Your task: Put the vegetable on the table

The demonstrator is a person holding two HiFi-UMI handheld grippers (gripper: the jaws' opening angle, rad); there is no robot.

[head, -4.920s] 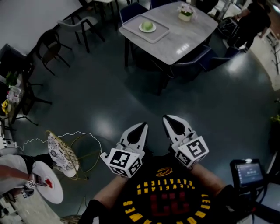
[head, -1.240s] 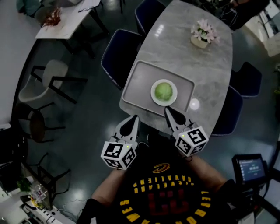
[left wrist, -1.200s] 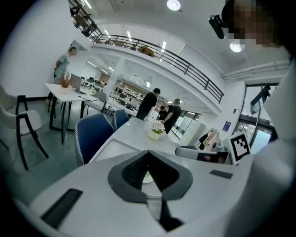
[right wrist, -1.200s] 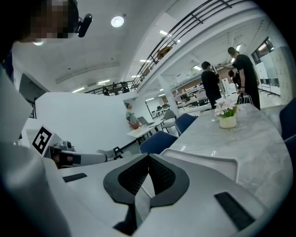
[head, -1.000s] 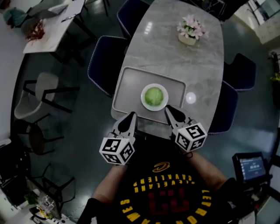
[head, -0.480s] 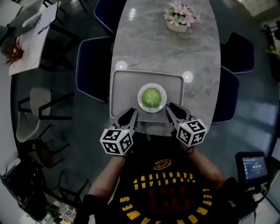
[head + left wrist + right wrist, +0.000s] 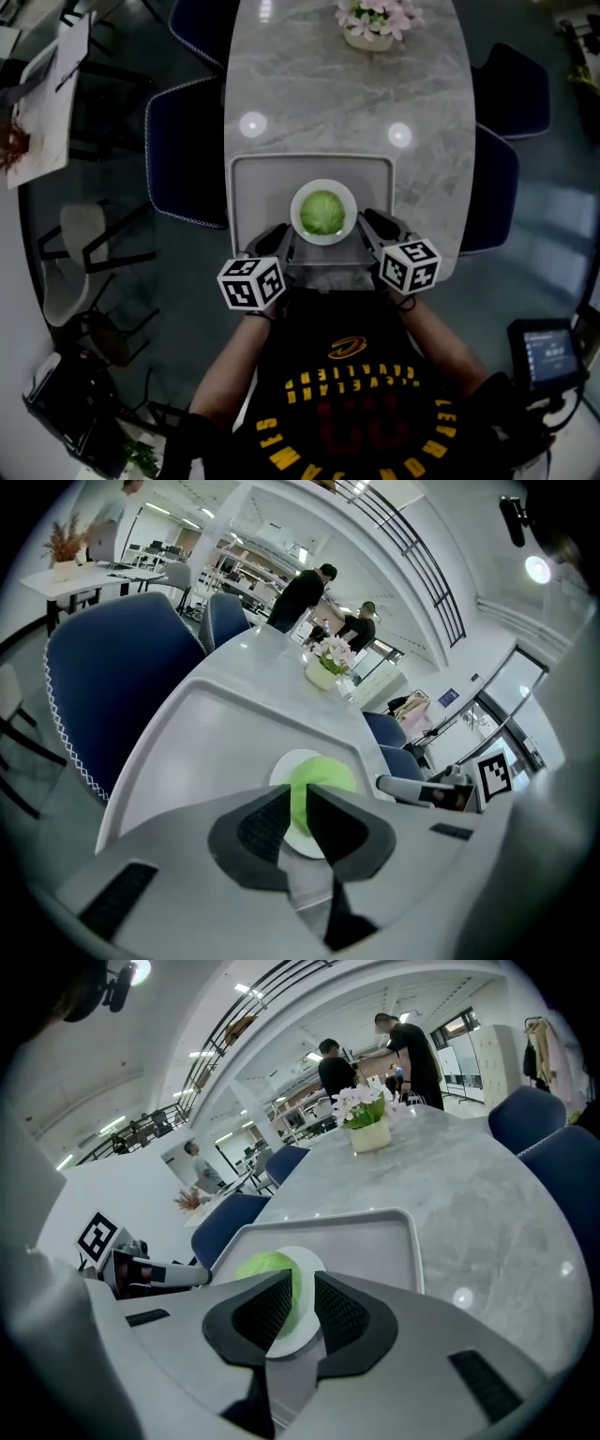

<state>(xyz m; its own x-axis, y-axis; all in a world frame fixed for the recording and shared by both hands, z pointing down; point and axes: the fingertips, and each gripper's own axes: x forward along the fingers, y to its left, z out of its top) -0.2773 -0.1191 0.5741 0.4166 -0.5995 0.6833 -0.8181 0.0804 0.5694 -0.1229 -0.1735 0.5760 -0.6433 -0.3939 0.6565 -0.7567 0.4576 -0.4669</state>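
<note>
A green round cabbage (image 7: 322, 212) sits on a white plate (image 7: 299, 199) in a grey tray (image 7: 253, 183) at the near end of a marble table (image 7: 347, 94). My left gripper (image 7: 279, 235) hovers at the tray's near edge, just left of the plate, jaws together with only a thin slit and nothing held. My right gripper (image 7: 367, 221) mirrors it on the plate's right side, also shut and empty. In the left gripper view the cabbage (image 7: 323, 772) shows just past the left gripper (image 7: 298, 794). In the right gripper view the cabbage (image 7: 262, 1267) lies beyond the right gripper (image 7: 303, 1283).
A pot of pink flowers (image 7: 370, 23) stands at the table's far end. Blue chairs (image 7: 183, 141) flank the table on the left and right (image 7: 497, 183). A small screen (image 7: 548, 352) sits at my lower right. Several people (image 7: 337, 1072) stand far beyond the table.
I have walked up to the table. Both grippers have come forward from the floor side to the tray's near edge, flanking the plate. Their jaws look unchanged.
</note>
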